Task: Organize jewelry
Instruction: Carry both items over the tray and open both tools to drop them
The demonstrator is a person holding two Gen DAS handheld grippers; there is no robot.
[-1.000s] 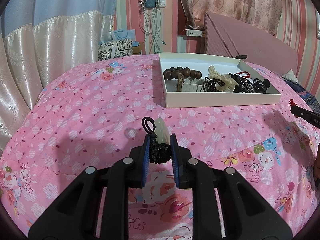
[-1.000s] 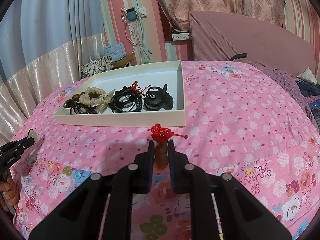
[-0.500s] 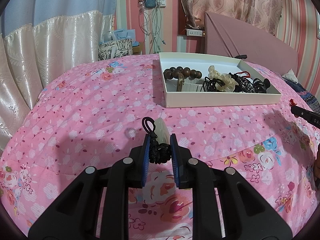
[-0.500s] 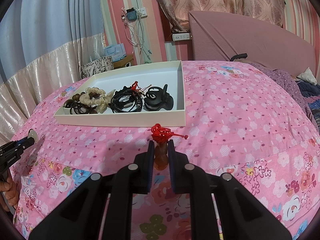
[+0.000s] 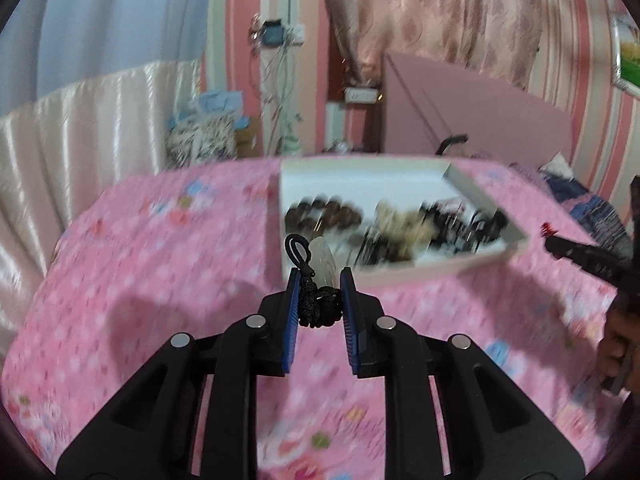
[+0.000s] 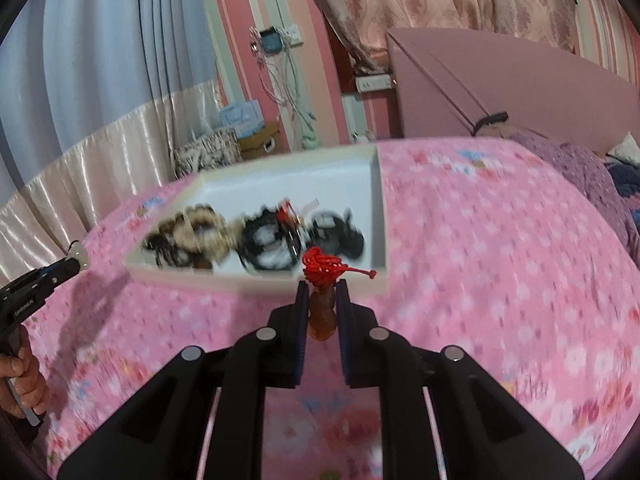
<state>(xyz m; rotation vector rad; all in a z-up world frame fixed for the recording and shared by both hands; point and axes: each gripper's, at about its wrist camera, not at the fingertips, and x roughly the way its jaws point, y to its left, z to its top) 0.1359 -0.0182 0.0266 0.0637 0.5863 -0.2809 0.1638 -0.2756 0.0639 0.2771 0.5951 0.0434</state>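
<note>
The pale jade-like pendant (image 5: 325,256) with its black knotted cord (image 5: 318,307) was clamped between the blue pads of the left gripper (image 5: 320,280), jaws nearly closed, held above the pink floral bedspread (image 5: 160,264) just short of the white tray (image 5: 472,266). The amber pendant (image 6: 321,312) with red knotted cord (image 6: 324,269) was pinched likewise in the right gripper (image 6: 322,294), in front of the tray's near wall. Inside the tray lay brown wooden beads (image 5: 322,216), a cream bracelet (image 6: 202,226) and black hair ties (image 6: 266,246), all blurred. A hand (image 6: 24,376) gripped the left tool's handle.
</note>
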